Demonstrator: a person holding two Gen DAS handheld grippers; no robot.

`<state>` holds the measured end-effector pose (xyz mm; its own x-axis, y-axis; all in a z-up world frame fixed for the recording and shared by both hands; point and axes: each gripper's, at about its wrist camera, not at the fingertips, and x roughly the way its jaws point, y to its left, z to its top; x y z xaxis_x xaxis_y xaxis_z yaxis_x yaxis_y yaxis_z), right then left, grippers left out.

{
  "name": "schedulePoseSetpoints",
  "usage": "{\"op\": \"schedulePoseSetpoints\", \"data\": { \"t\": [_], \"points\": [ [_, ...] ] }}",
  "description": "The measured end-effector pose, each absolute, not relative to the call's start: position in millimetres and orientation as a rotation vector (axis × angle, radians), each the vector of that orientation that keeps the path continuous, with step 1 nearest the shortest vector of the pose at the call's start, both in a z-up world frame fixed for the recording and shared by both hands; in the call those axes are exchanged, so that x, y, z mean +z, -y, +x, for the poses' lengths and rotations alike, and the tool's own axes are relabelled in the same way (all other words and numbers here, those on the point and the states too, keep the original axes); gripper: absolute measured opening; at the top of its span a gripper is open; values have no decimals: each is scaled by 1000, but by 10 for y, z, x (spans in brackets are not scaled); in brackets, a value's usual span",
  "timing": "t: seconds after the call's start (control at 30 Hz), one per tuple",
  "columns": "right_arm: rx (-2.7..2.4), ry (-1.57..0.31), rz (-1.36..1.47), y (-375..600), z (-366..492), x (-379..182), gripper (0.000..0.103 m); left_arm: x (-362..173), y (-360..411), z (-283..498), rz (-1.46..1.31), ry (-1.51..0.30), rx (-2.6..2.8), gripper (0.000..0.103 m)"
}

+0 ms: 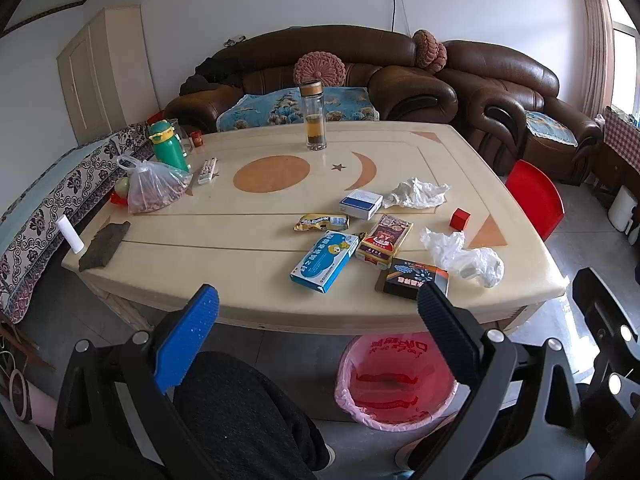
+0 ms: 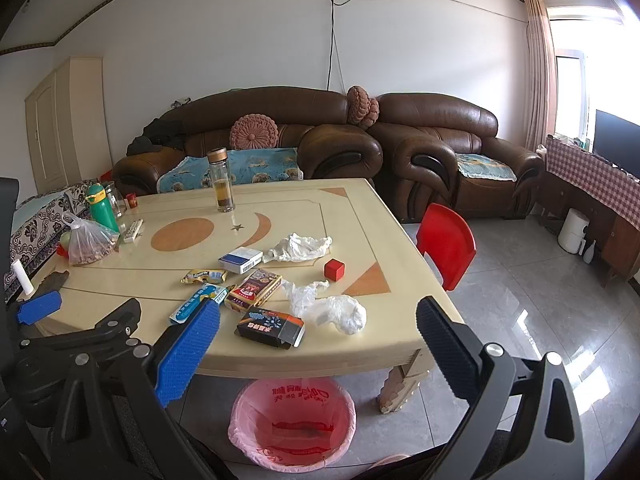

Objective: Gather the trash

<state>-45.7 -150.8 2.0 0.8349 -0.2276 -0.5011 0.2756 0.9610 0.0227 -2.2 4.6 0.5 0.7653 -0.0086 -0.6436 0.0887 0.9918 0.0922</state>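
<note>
Gaping: both hand-held grippers (image 1: 318,304) (image 2: 316,320) | cream table (image 1: 248,280), boxes, wrappers | sofa (image 2: 248,120) | perhaps tiled floor (image 2: 520,300)

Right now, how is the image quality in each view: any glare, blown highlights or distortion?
Left wrist view: strong fisheye bending, the table edge bows; the window is washed out. Right wrist view: the window is blown out white, with glare patches on the floor tiles; corners are vignetted black. Both are sharp on the table.
</note>
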Motion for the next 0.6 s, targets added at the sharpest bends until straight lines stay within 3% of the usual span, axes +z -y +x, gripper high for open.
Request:
{"op": "schedulePoseSetpoints", "data": {
  "t": [0.6],
  "points": [
    [-265,-521,94,1493,-465,16,96,25,-42,-30,119,-699,-51,97]
  ]
}}
